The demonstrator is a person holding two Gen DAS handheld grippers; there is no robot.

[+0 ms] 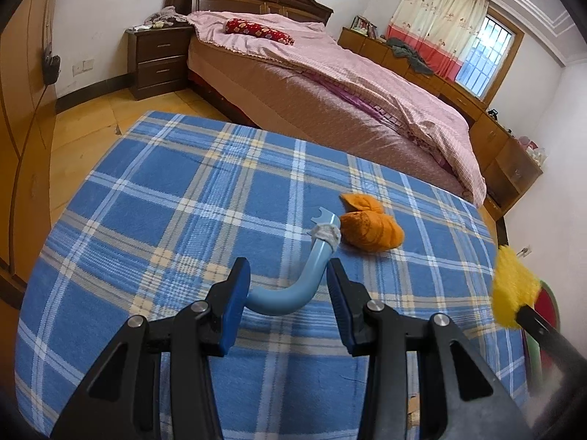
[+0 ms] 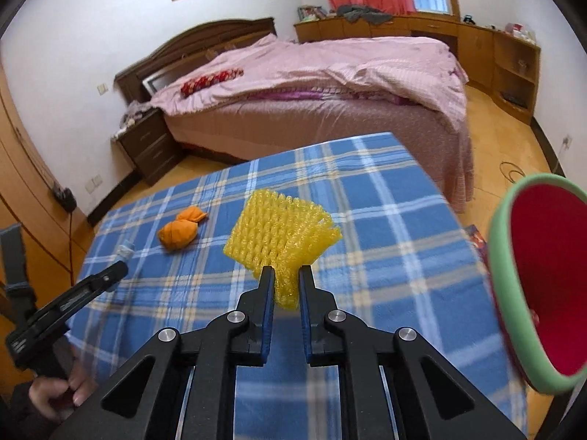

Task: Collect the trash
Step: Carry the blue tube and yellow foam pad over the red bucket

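My right gripper [image 2: 287,273] is shut on a yellow foam net [image 2: 280,236] and holds it above the blue plaid table [image 2: 385,227]. The net also shows in the left wrist view [image 1: 513,288] at the right edge. My left gripper [image 1: 288,269] is open, its jaws either side of a curved light-blue plastic piece [image 1: 293,286] with a scrap of tape near its tip. It lies on the table [image 1: 165,190]. Orange peel [image 1: 368,225] lies just beyond it and shows in the right wrist view [image 2: 181,229]. A red bin with a green rim [image 2: 539,278] stands at the right.
A bed with a pink quilt [image 1: 330,84] stands beyond the table. A dark nightstand [image 1: 159,58] is left of the bed. Wooden cabinets [image 2: 477,44] run along the window wall. A cable [image 2: 511,170] lies on the floor at the right.
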